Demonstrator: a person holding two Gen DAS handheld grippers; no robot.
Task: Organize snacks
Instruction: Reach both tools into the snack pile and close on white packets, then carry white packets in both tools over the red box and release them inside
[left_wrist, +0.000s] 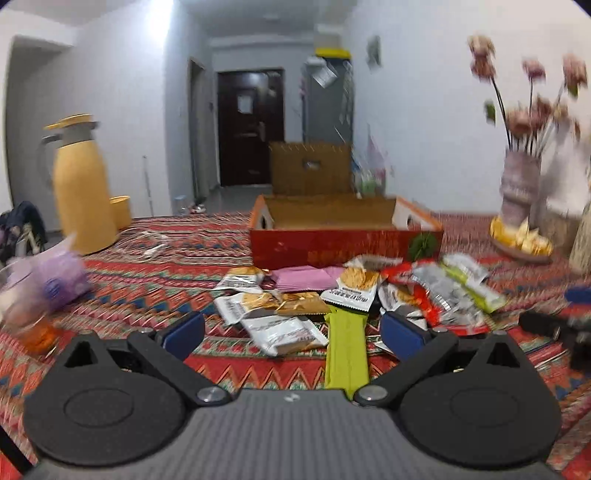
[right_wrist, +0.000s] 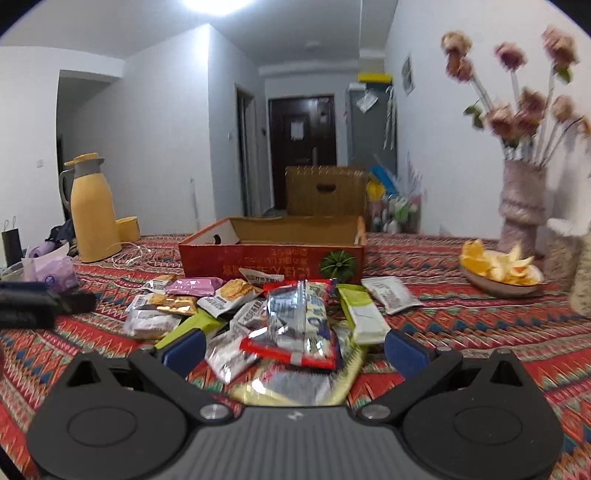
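Two grippers are over the patterned tablecloth (left_wrist: 155, 280), and both are spread wide with nothing between the blue pads. Left gripper (left_wrist: 291, 330) hovers low over the near edge of the snack pile (left_wrist: 332, 295), its fingers flanking a long green packet (left_wrist: 346, 350) and a white-and-silver packet (left_wrist: 280, 332) just left of it, touching neither as far as the view shows. Right gripper (right_wrist: 294, 347) sits over the other side of the heap, and between its parted fingers lies a crinkled silver packet with red edging (right_wrist: 299, 325), resting on more wrappers. Beside that, a green-and-white bar (right_wrist: 364, 314) points away toward the box, and a small white pouch (right_wrist: 391, 295) lies a little apart on the right. Behind the heap stands the red cardboard box (right_wrist: 273, 262), open-topped, its near wall just beyond the farthest packets; a pink packet (right_wrist: 194, 286) lies close to that wall. Off to the left stands a yellow jug (right_wrist: 92, 214) with a yellow cup (right_wrist: 127, 229) next to it. On the right a plate of orange peel (right_wrist: 498, 267) sits near a vase of flowers (right_wrist: 521, 206).
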